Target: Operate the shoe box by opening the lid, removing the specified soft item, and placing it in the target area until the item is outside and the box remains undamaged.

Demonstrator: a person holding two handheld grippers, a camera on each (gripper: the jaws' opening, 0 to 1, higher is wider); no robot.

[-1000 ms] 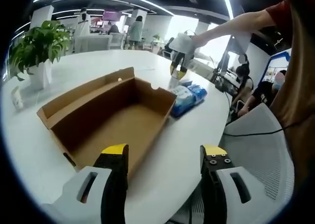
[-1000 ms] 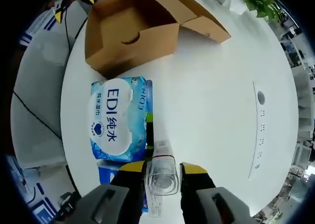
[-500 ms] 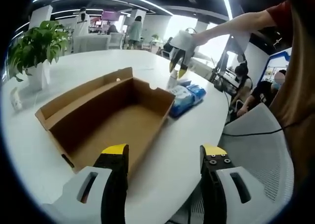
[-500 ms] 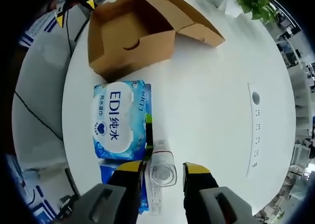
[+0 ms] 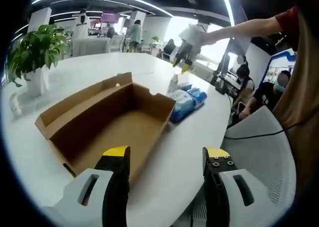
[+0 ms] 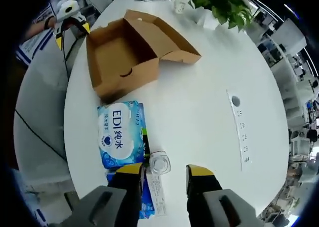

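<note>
Right gripper view — one open box, one wipes pack, one bottle; both grippers wide, empty.

Only readable print: "EDI" with Chinese characters "纯水" under it, dark blue on the white oval label of the blue wipes pack, seen in the right gripper view; pack lies flat on the white worktop just beside the open cardboard shoe box. More small characters and a heart-like mark sit under that on the label, too small to read. A strip of print runs along the pack's side edge, illegible. In the left gripper view the same pack shows no readable text.
</note>
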